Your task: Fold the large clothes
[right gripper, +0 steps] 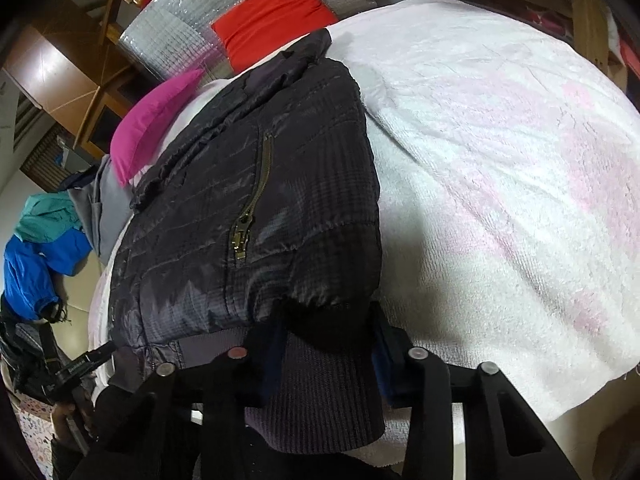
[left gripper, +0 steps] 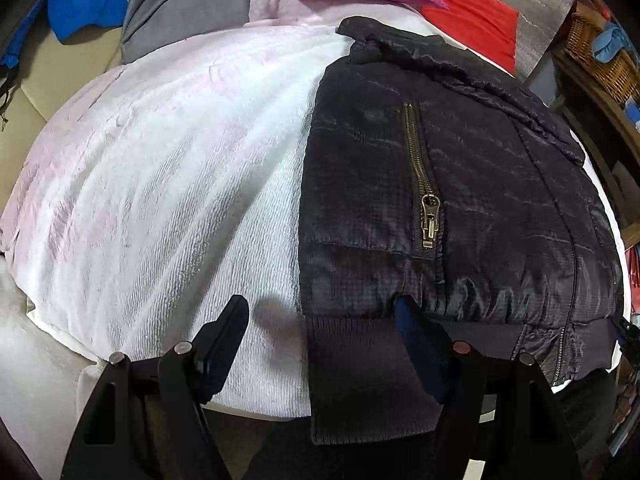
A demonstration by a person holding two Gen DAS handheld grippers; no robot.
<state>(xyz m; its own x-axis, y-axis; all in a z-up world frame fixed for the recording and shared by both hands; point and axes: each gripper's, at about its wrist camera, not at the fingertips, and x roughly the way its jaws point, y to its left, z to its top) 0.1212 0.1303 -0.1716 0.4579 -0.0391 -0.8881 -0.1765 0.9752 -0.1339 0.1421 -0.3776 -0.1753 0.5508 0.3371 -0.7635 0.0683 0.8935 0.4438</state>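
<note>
Jacket [left gripper: 460,184]: black, quilted, folded | left gripper [left gripper: 324,316] spread | right gripper [right gripper: 328,320] clamps hem

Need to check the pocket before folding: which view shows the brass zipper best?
The left wrist view: the brass zipper lies near centre on the black jacket, large, pull sharp. The right wrist view shows it smaller and slanted.

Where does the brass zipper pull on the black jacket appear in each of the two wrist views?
Left wrist: the zipper pull lies right of centre, on the black jacket.
Right wrist: the zipper pull lies left of centre.
Shared landmark: the red cushion, beyond the jacket's collar.
</note>
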